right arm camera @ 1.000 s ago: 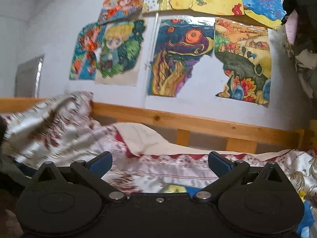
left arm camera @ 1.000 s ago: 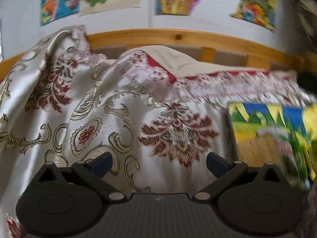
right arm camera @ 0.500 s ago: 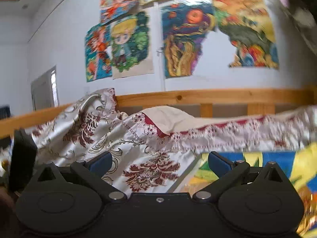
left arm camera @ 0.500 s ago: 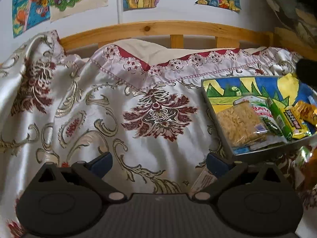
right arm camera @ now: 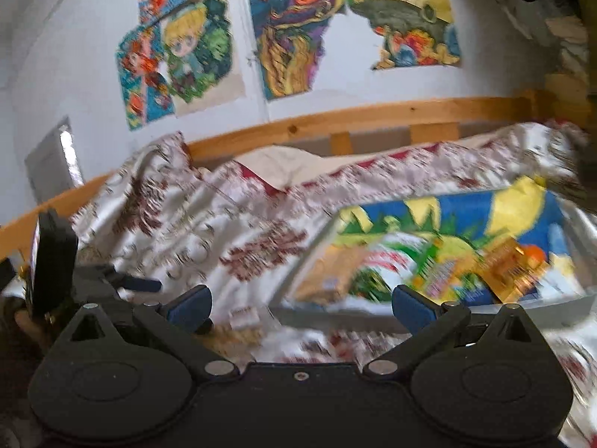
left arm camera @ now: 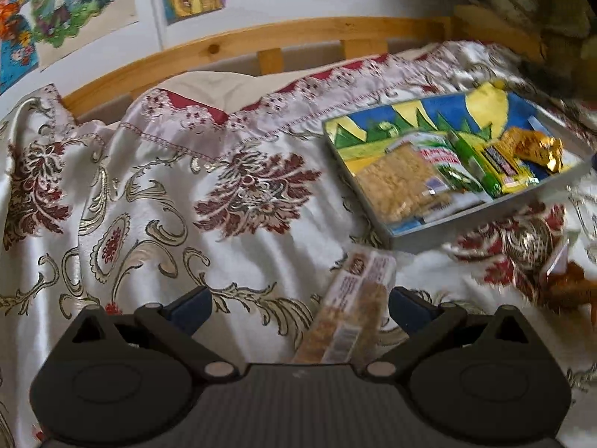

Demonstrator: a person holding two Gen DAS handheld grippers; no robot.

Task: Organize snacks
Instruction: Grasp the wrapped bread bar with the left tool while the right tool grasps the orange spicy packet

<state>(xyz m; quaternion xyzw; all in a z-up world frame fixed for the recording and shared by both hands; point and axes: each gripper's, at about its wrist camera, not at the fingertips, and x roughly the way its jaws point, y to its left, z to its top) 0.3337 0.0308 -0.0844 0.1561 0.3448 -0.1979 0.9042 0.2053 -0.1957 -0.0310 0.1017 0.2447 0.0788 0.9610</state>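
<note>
— So how far along does the snack sorting look?

— Partly done, I'd judge. The shallow grey tray with the blue, green and yellow picture on its floor sits on the bed's cream satin bedspread with dark red and gold flowers, and several snacks already lie in it: a clear packet of pale golden crackers, a green and white bag, a yellow wrapped bar and a crinkled gold foil packet.

— What's left outside?

— At least a long brown and tan wrapped biscuit pack lying on the bedspread just in front of the tray. Something orange-brown sits blurred at the right edge; I cannot tell what it is.

— And the grippers?

— The left gripper has its jaws spread wide, holding nothing, with the biscuit pack between them near the right finger. The right gripper is likewise wide apart and empty, pointed toward the tray's near wall; that view is blurred.

— Next?

— Probably closing on the biscuit pack and adding it to the tray.
</note>
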